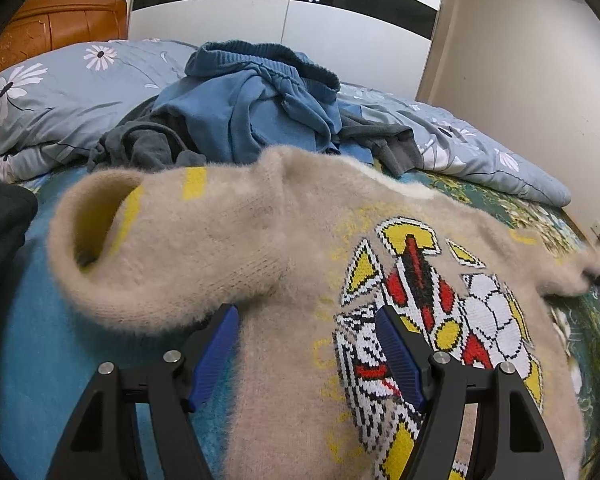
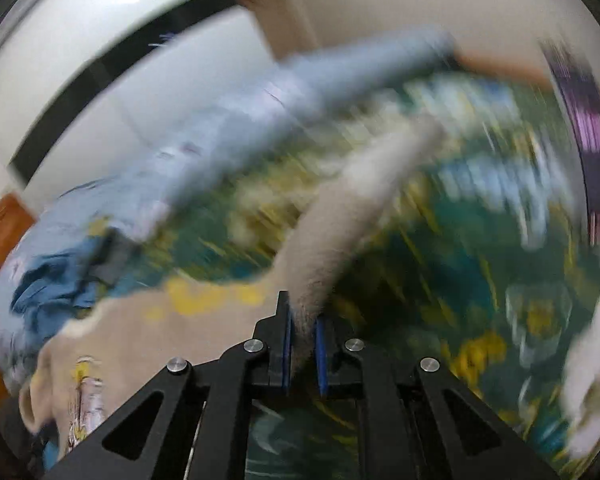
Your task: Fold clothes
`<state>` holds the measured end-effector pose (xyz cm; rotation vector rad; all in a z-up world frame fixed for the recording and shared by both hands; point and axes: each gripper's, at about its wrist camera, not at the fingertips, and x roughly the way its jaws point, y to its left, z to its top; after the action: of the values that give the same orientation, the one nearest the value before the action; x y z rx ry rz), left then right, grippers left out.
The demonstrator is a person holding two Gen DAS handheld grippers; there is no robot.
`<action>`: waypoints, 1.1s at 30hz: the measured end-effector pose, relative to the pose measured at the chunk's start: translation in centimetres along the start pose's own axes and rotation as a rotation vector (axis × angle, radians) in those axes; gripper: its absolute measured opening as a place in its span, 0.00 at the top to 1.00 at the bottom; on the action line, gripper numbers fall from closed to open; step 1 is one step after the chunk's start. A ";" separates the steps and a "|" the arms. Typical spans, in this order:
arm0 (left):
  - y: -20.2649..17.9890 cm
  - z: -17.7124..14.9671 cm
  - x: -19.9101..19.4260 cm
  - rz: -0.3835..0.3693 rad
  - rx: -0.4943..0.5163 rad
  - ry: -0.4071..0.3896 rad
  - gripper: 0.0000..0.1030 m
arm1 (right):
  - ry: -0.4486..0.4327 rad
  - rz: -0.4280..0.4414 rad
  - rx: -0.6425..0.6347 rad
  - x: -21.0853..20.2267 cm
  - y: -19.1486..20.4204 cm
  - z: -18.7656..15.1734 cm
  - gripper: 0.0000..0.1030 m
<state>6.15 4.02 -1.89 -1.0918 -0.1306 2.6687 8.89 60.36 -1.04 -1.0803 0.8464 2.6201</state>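
A fuzzy beige sweater (image 1: 284, 360) with a red, yellow and white knitted picture lies spread on the bed. One sleeve (image 1: 160, 248), with yellow stripes at the cuff, is folded across its upper left. My left gripper (image 1: 306, 322) hovers open just above the sweater's body, under that sleeve; its blue pads (image 1: 220, 344) hold nothing. In the blurred right wrist view my right gripper (image 2: 303, 330) is shut on the other beige sleeve (image 2: 356, 200), which stretches away from the jaws over the green bedspread (image 2: 440, 280).
A heap of blue and grey clothes (image 1: 252, 112) lies behind the sweater. Beyond it are a pale blue flowered quilt (image 1: 60, 92), a wooden headboard (image 1: 60, 24) and a white wardrobe (image 1: 284, 12). A dark garment (image 1: 0, 220) sits at the left edge.
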 end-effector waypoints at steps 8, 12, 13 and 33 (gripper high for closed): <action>1.5 0.5 -1.0 0.014 -0.027 -0.008 0.28 | 0.011 0.003 0.035 -0.2 -0.6 -0.8 0.88; 3.0 0.7 -2.7 0.057 -0.032 -0.047 0.27 | -0.020 -0.056 -0.019 -1.7 0.9 -1.1 0.84; 3.7 0.7 -3.2 0.074 -0.040 -0.058 0.27 | -0.031 -0.104 -0.041 -2.1 1.4 -1.3 0.81; 11.6 9.2 1.7 0.341 0.143 0.022 0.28 | 0.118 0.181 -0.513 -2.9 20.2 -14.0 0.72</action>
<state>-3.81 -6.58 1.45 -1.1879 0.2705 2.9023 11.80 35.96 1.73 -1.3387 0.2968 3.0456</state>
